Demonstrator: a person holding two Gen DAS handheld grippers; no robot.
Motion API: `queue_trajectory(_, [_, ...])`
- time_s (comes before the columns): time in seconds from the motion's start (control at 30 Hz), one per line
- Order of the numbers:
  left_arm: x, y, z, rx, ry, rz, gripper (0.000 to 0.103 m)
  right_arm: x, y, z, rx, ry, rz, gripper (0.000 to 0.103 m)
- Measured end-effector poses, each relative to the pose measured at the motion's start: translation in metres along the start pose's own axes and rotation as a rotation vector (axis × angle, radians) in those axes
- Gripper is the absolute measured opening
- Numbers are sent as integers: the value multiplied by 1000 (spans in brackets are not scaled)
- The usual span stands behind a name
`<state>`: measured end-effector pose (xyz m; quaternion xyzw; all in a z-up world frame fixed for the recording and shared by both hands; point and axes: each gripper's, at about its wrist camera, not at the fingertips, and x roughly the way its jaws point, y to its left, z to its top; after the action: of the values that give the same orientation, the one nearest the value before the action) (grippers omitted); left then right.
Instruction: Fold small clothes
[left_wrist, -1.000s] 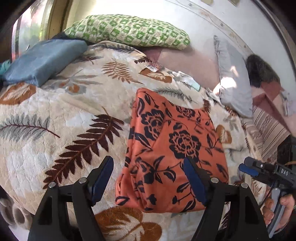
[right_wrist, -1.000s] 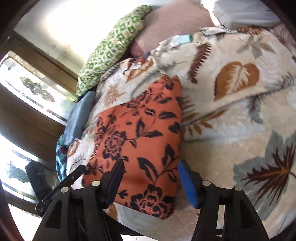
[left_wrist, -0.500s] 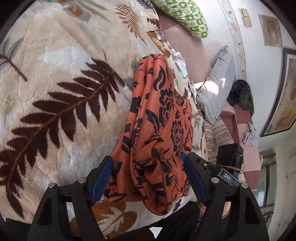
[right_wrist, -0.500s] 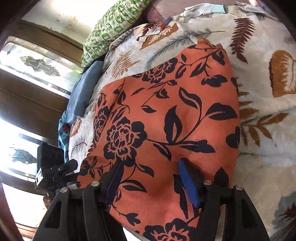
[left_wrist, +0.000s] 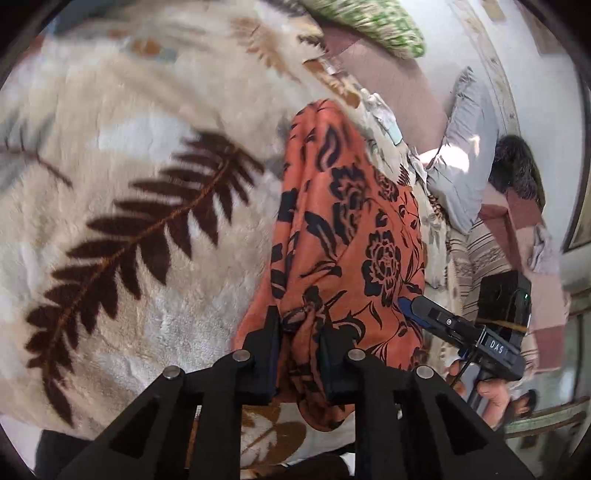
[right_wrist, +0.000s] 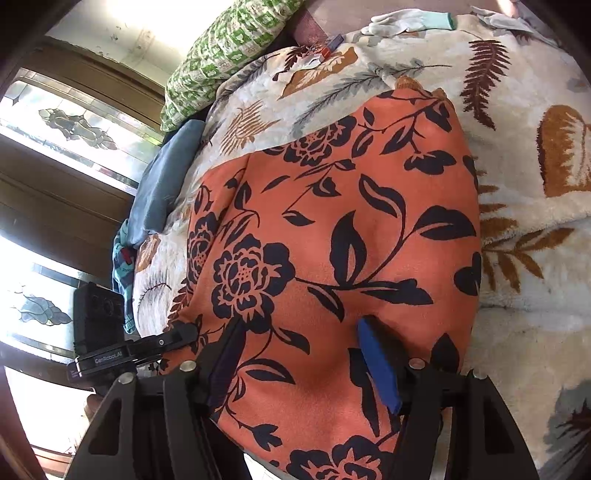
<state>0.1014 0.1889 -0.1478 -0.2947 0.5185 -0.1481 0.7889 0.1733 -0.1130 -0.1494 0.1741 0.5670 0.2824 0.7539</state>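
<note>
Soft leafy fleece blanket is lying under our floppy orange flowered cloth. Our left tongs are just closing, pinching its near edge; our right tongs are staying open over it.

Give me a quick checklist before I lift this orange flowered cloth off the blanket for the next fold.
1. Left hand-held gripper pinching the orange cloth: ok, its jaws have just been closing and cloth is bunched between them.
2. Right hand-held gripper gripping: not ok, jaws apart over flat cloth.
3. Both grippers at the near edge: ok.
4. Cloth lying flat: not ok, bunched on the left side.
5. All layers caught by the left pinch: cannot tell.
</note>
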Motion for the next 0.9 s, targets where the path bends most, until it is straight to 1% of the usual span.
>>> queue_trajectory(0.03, [-9, -18, -3, 73, -43, 38, 18, 0, 0, 0, -8, 2, -3, 67])
queue_trajectory(0.07, [-12, -29, -4, 113, -68, 54, 18, 0, 0, 0, -12, 2, -4, 67])
queue_trajectory(0.1, [-5, -28, -2, 110, -51, 68, 19, 1, -1, -1, -13, 0, -3, 67])
queue_trajectory(0.13, [8, -15, 1, 65, 2, 89, 21, 1, -2, 0, -11, 0, 1, 67])
queue_trajectory(0.17, [21, 4, 3, -11, 52, 88, 25, 0, -2, 0, -6, 2, 7, 68])
queue_trajectory(0.2, [24, 21, 4, -87, 57, 21, 29, 0, -2, 1, -2, 7, 16, 68])
queue_trajectory(0.23, [18, 29, 5, -130, 49, -38, 36, 0, -1, 1, -5, 14, 20, 69])
queue_trajectory(0.27, [10, 30, 7, -153, 38, -63, 45, 0, 0, 1, -16, 17, 20, 69])
queue_trajectory(0.3, [0, 29, 10, -163, 7, -77, 70, 0, -1, 1, -22, 19, 23, 70])
queue_trajectory(0.33, [-11, 28, 14, -161, -38, -90, 85, 0, -1, 1, -23, 18, 30, 71])
queue_trajectory(0.37, [-20, 27, 19, -153, -89, -105, 87, 1, -2, 1, -23, 17, 38, 72])
queue_trajectory(0.4, [-25, 28, 27, -147, -121, -123, 88, 1, -2, 1, -23, 18, 42, 73])
queue_trajectory(0.43, [-25, 32, 36, -159, -120, -142, 88, 1, -1, 1, -26, 18, 42, 74])
queue_trajectory(0.53, [0, 42, 65, -218, -37, -250, 88, 1, 2, 1, -51, 22, 36, 75])
queue_trajectory(0.6, [17, 41, 81, -221, -13, -283, 88, 1, 2, 1, -54, 24, 42, 75])
queue_trajectory(0.63, [24, 39, 86, -213, -3, -291, 88, 1, 1, 1, -51, 23, 50, 75])
queue_trajectory(0.73, [56, 36, 97, -220, 48, -261, 88, 0, -3, 1, -43, 23, 75, 75])
queue_trajectory(0.77, [65, 34, 97, -221, 52, -247, 88, 0, -4, 1, -41, 22, 82, 75])
queue_trajectory(0.8, [65, 31, 99, -214, 38, -255, 88, 0, -5, 1, -39, 21, 89, 75])
queue_trajectory(0.83, [63, 26, 101, -192, 32, -259, 80, 0, -5, 1, -39, 20, 91, 75])
queue_trajectory(0.87, [62, 19, 102, -152, 28, -250, 51, 0, -5, 1, -38, 17, 94, 75])
queue_trajectory(0.9, [61, 11, 102, -111, 44, -204, 19, -1, -6, 1, -38, 14, 96, 75])
